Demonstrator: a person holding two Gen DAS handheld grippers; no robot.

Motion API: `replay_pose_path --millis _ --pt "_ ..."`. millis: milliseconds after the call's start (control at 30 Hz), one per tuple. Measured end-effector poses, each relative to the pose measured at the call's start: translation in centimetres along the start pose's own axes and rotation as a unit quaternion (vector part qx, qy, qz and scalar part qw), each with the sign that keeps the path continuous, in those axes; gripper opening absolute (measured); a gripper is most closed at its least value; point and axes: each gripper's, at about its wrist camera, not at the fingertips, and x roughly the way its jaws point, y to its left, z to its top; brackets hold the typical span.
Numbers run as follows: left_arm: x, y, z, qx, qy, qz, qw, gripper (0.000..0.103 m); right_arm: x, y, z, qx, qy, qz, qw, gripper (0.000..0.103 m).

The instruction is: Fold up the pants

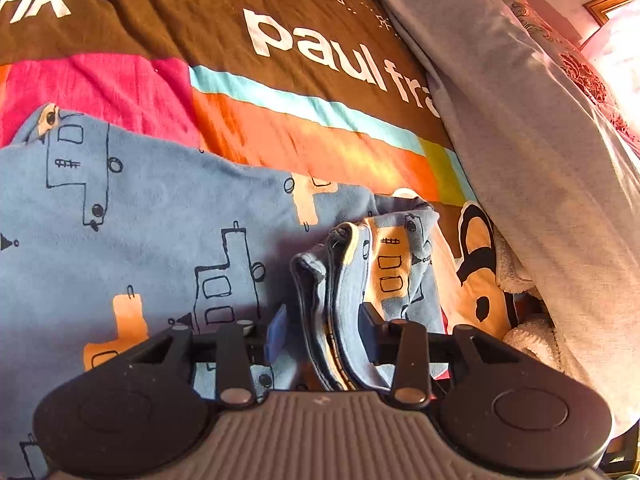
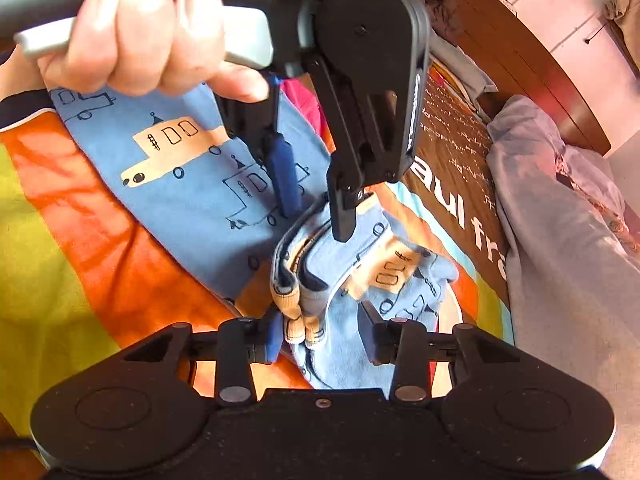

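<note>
While both grippers gape, pants hems bunch between their pads.

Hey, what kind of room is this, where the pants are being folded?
Most likely a bedroom: the blue printed pants lie on a striped bedspread, with a wooden headboard and a grey blanket alongside.

Pants cut off at left edge.

Black gripper, blue-padded jaws
</note>
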Motion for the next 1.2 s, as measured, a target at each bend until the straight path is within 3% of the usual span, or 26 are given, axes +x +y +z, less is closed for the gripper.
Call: replay_pose_path --millis 100,167,333,367,400,433,833,1200 --pt "0.5 0.0 0.2 -0.015 0.003 0.008 0.9998 0.042 0.2 -0.1 0.0 -0.007 -0.004 0.004 1.000 0.040" --pt "0.8 -0.1 0.3 -0.023 0.007 0.024 0.9994 0.023 0.1 0.1 -0.2 -0.011 -0.008 0.007 1.000 0.040" --pt "0.9 -1.1 0.3 -0.018 0.002 0.045 0.9988 0.011 0.0 0.6 -0.4 -0.033 -0.012 0.014 0.999 0.037" --pt "0.8 -1.4 0.2 -0.011 -0.001 0.048 0.9988 0.010 -0.2 0.6 -0.5 -0.035 -0.013 0.015 0.999 0.030" --pt "0.7 -1.8 0.2 -0.003 -0.004 0.054 0.9985 0.009 -0.2 0.6 -0.5 -0.034 -0.015 0.014 0.999 0.017" --pt "0.5 -2.2 0.1 0.006 -0.006 0.060 0.9982 0.008 -0.3 0.6 -0.5 -0.034 -0.016 0.013 0.999 0.014" --pt "-2.4 -1.8 0.0 0.032 -0.019 0.061 0.9974 0.007 -1.4 1.4 0.8 -0.048 -0.023 0.017 0.998 0.012" --pt "-7.7 4.1 -0.5 0.033 -0.030 0.078 0.9959 0.007 -2.8 4.9 5.7 -0.053 -0.055 0.052 0.996 0.012"
